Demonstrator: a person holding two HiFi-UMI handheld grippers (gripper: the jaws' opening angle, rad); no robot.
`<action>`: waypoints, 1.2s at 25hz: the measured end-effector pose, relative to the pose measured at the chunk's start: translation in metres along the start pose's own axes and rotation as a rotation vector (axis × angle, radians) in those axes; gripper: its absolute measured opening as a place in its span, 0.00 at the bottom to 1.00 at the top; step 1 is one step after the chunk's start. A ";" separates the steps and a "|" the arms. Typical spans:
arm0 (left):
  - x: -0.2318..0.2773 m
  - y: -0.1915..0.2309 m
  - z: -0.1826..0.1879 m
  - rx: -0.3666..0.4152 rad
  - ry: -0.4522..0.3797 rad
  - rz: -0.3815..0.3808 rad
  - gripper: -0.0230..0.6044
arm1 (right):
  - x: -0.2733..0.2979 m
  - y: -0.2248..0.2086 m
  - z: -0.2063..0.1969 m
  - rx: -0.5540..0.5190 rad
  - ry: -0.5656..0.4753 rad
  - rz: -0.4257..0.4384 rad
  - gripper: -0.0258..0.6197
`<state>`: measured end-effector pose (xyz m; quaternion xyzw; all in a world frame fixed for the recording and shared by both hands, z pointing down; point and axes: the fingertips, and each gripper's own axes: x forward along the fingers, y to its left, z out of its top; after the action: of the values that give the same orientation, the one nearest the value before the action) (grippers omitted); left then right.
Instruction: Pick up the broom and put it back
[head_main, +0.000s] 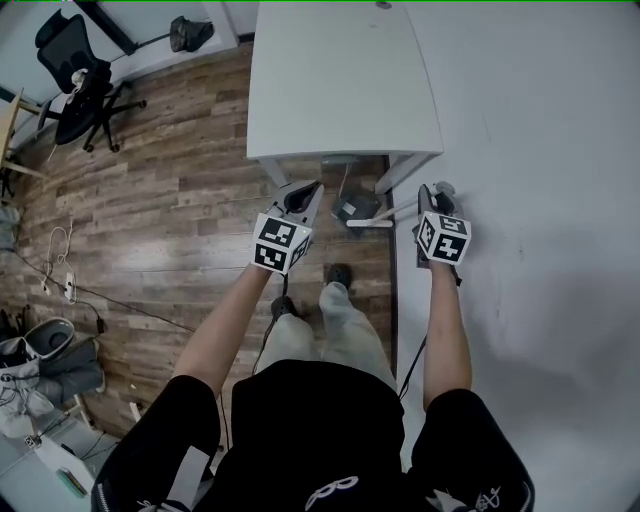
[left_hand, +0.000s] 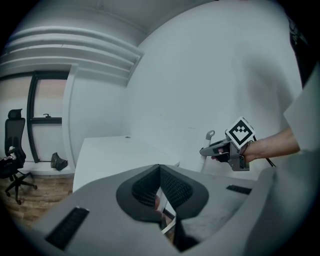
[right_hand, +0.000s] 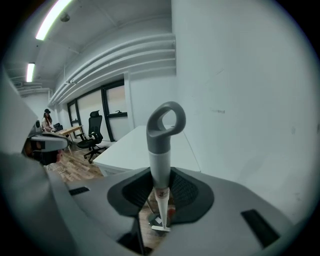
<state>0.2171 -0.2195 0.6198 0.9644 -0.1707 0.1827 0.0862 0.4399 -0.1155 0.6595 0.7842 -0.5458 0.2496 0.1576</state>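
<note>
Grips the broom (right_hand: 161, 145) in the right claw (right_hand: 160, 182), just under its looped top — shaft tilted, running down from the claw to its head low by the table (head_main: 340, 80) leg. Carries the left claw (left_hand: 160, 172) shut and empty, well apart from the shaft — so probably a right-hand job to stand it back.

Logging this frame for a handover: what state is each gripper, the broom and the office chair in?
left gripper: jaws together, empty.
right gripper: jaws shut on the broom.
broom: held just below its looped top.
office chair: upright, nobody seated.
</note>
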 end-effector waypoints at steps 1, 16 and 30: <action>0.003 0.002 -0.003 -0.002 0.002 0.006 0.05 | 0.006 -0.001 -0.002 0.002 0.002 0.004 0.21; 0.039 0.020 -0.011 -0.026 0.028 0.060 0.05 | 0.076 -0.006 -0.006 -0.025 0.053 0.063 0.22; 0.076 0.038 -0.007 -0.049 0.044 0.080 0.05 | 0.133 -0.020 -0.008 -0.009 0.101 0.067 0.22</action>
<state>0.2676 -0.2759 0.6592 0.9502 -0.2117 0.2028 0.1062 0.4935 -0.2073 0.7415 0.7513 -0.5640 0.2916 0.1801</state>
